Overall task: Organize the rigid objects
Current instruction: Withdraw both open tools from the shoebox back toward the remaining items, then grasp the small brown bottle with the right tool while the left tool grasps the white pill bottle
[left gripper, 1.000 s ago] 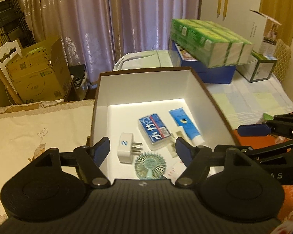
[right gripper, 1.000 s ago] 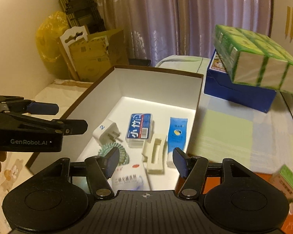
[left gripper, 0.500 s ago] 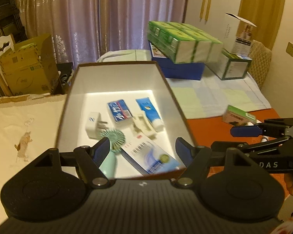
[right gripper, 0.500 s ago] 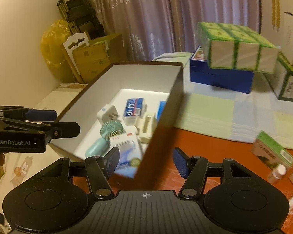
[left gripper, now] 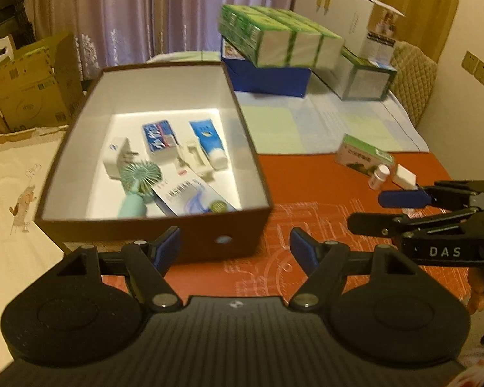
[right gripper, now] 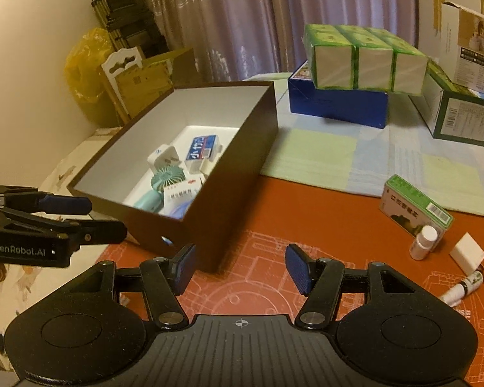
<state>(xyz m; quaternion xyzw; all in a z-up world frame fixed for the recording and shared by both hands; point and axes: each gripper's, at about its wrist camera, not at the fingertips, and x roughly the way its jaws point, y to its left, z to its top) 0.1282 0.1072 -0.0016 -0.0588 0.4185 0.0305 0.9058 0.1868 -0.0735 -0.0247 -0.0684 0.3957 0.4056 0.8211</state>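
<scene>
Room: purple curtains [right gripper: 274, 16] hang behind a table [left gripper: 306, 193] with an orange-red mat in front and a pale checked cloth further back.
Landmark: the brown box [left gripper: 151, 225] with a white inside sits at the left of the mat; every place below is given from it.
Inside the box: a white plug adapter [left gripper: 116, 158], a blue-and-white pack [left gripper: 159, 135], a blue tube [left gripper: 208, 142], a mint handheld fan [left gripper: 138, 183] and a flat barcoded carton [left gripper: 190, 193], lying close together.
Still outside: right of the box on the mat lie a green-and-white carton [right gripper: 414, 209], a small white bottle [right gripper: 422, 242] touching it, a white block [right gripper: 468, 253] and a thin tube [right gripper: 461, 290]. These 4 look like the pieces left to sort.
Left gripper [left gripper: 234, 251]: jaws apart, holding nothing, hovering just in front of the box's near wall.
Right gripper [right gripper: 238, 271]: jaws apart, holding nothing, off the box's near right corner, well short of the loose pieces.
Risk 1: the small bottle stands upright against the carton, so a reach for either probably topples the bottle, and it may roll.
Risk 2: the thin tube is round and low, so a pinch from the side could squirt it away.
Risk 3: the box floor is crowded, and a piece dropped from height may land tilted on the fan or carton.
Risk 4: the left tongs sit close to the box wall, and a forward nudge could shove the box.
Background: green packs [right gripper: 364, 54] on a blue box [right gripper: 338, 103] stand well behind the brown box, out of the way.
</scene>
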